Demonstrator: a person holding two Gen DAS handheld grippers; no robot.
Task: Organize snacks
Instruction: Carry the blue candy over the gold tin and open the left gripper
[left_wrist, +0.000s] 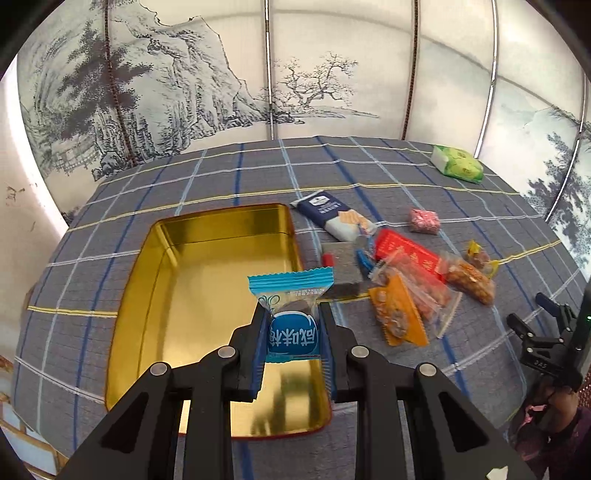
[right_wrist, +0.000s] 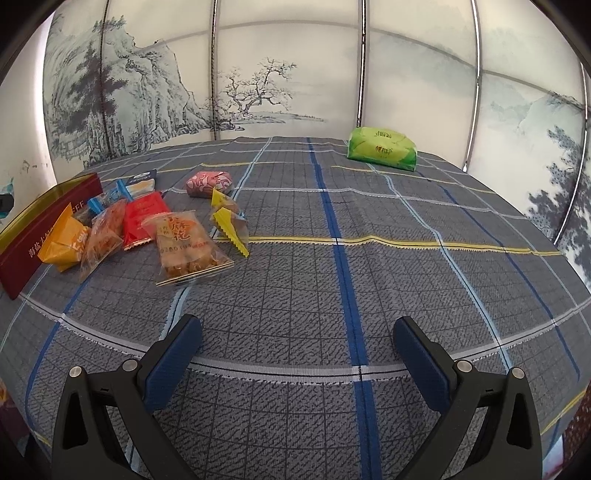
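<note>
left gripper (left_wrist: 291, 314): closed on the blue snack packet (left_wrist: 291, 317), held above the near right part of the gold tin (left_wrist: 207, 280) | right gripper (right_wrist: 295, 332): jaws wide apart, nothing between, above bare checked tablecloth (right_wrist: 369, 295) | other snacks (left_wrist: 402, 280): in a loose pile just right of the tin | green tissue pack (right_wrist: 382, 147): far edge of the table

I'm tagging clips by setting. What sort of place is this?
Probably a home or staged domestic room: a table under a plaid tablecloth, a folding screen painted with an ink landscape, and a green tissue pack.
</note>
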